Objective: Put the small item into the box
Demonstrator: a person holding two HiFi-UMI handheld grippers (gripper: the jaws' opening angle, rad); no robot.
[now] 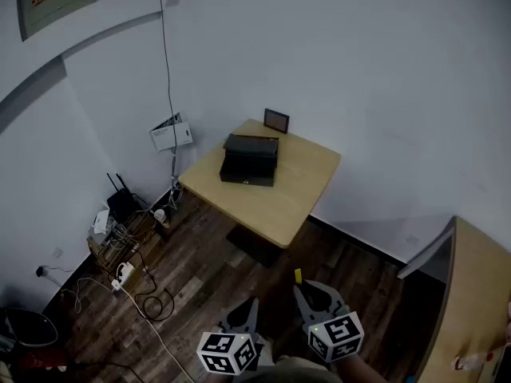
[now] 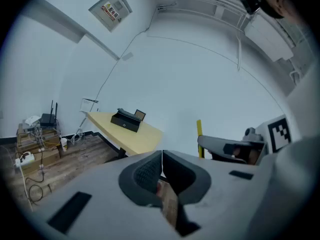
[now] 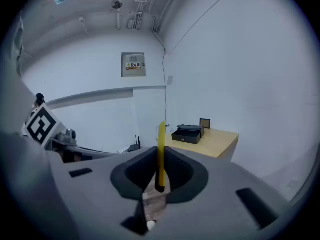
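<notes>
Right claw: clenched on a thin, smooth yellow stick standing upright between its dark pads.
Left claw: ribbed pads pressed together, nothing between them.
Black box: rectangular, matte, well ahead of both claws, on a pale wooden table.

Right gripper clamps thin yellow stick; black box on table beyond.
</notes>
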